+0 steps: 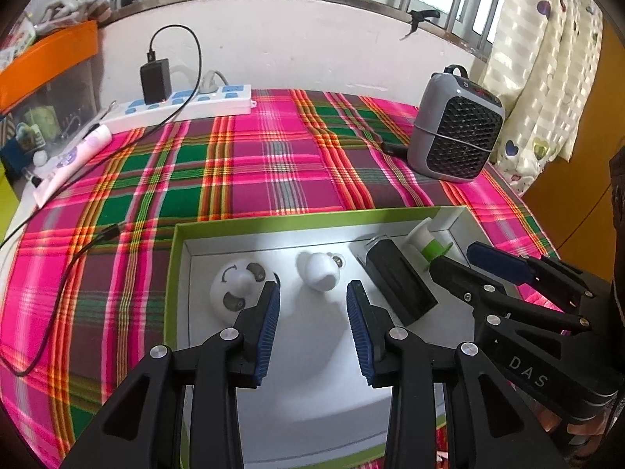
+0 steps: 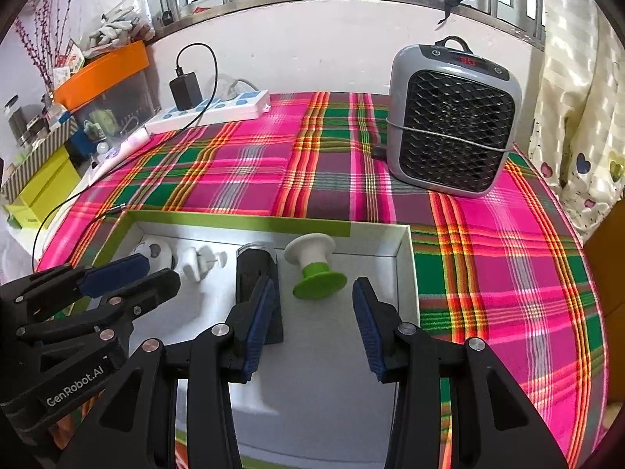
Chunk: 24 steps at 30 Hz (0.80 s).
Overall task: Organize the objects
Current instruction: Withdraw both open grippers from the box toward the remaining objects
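Black linkage arms with blue ribbed pads: left hand-held gripper (image 1: 313,303) at lower centre of the left wrist view, angled downward over the box floor, jaws apart, nothing between the pads, released. Right hand-held gripper (image 2: 312,305) at lower centre of the right wrist view, likewise angled downward, jaws apart and empty, released. Both positioned side by side above the near part of the box.

Green-rimmed white box (image 1: 250,219) on a pink, green and orange plaid cloth (image 1: 250,164) covering the desk. Along the far wall of the box, left to right in the left wrist view: white round fixture (image 1: 236,287), white bulb-shaped item (image 1: 318,271), black rectangular block (image 1: 400,279), white-and-green spool (image 1: 424,244). All four lying on the box floor, apart from both sets of pads.

Grey fan heater (image 2: 453,125) at upper right on the cloth. White power strip (image 2: 213,111) with black charger (image 2: 185,90) plugged in at upper left, near the white wall. Barred window along the top edge. Patterned curtain (image 2: 578,117) at far right. Orange-lidded container (image 2: 103,74) at far left.
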{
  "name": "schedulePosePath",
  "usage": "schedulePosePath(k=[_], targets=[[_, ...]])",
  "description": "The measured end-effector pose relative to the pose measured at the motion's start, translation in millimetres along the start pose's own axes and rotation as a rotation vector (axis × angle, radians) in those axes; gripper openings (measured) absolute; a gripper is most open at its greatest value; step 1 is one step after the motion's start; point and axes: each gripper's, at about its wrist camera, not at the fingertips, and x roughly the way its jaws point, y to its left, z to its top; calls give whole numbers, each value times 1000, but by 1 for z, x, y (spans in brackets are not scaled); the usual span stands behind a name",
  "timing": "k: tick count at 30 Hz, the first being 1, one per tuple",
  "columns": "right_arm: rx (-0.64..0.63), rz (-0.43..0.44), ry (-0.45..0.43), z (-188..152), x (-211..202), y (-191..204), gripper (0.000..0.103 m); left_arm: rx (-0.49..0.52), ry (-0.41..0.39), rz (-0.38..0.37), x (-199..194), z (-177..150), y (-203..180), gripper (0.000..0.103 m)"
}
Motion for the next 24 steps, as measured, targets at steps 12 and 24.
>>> schedulePosePath(k=[12,24], targets=[[3,-5,-25,-16,-23,7,44,-11,-21,5,-24,-16,7,34],[1,4,-51,-34,-46,14,44,-15,-41,-5,-49,-36,9,34]])
